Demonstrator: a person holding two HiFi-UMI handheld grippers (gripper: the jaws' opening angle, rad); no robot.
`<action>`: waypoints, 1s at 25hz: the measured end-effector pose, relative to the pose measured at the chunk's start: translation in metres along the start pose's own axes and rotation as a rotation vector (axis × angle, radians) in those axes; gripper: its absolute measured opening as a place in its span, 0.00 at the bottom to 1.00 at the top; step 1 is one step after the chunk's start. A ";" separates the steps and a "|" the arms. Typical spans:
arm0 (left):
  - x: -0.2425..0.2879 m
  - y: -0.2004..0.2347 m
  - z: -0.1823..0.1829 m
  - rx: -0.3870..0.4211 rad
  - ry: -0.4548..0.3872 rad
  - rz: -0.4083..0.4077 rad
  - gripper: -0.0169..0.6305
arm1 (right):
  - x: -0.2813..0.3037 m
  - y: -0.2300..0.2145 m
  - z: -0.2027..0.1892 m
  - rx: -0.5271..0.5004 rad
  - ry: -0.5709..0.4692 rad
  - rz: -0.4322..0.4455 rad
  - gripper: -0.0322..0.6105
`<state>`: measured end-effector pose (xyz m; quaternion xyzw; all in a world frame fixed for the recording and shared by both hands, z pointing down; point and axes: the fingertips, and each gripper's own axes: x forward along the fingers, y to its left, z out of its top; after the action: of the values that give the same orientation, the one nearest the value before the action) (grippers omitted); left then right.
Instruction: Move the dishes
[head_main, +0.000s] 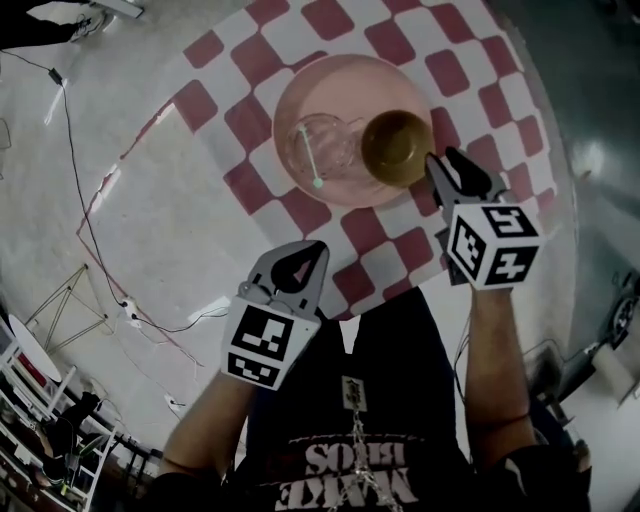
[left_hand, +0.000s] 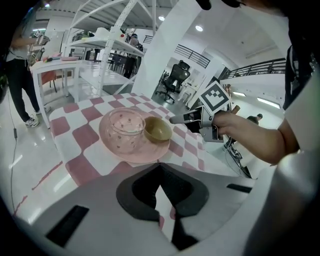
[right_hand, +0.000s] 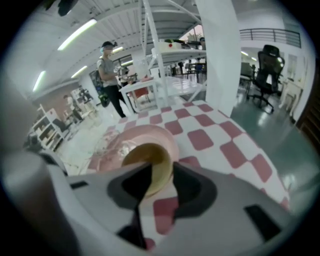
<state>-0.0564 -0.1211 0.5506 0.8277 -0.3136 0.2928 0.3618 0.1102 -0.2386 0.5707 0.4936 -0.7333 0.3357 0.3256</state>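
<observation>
My right gripper (head_main: 448, 168) is nearer, its jaws wide apart with the brown bowl's (head_main: 396, 146) near rim between them, and my left gripper (head_main: 300, 262) is shut, empty, farther back.

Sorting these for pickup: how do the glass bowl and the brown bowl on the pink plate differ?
The glass bowl is clear with small dots; the brown bowl is opaque. The glass bowl looks wider than the brown bowl. The brown bowl sits at the open right claw; the glass bowl lies beyond it. Both stand upright on the pink plate.
</observation>
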 end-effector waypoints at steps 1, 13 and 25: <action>-0.001 -0.002 0.003 0.004 -0.007 0.004 0.07 | -0.004 0.003 0.001 -0.015 -0.006 0.001 0.29; -0.058 -0.029 0.134 0.070 -0.431 0.140 0.07 | -0.150 0.078 0.087 -0.119 -0.502 0.243 0.10; -0.131 -0.075 0.201 0.133 -0.626 0.162 0.07 | -0.232 0.110 0.122 -0.259 -0.611 0.279 0.10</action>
<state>-0.0322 -0.1972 0.3125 0.8715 -0.4549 0.0717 0.1686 0.0584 -0.1888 0.2960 0.4208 -0.8936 0.1181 0.1020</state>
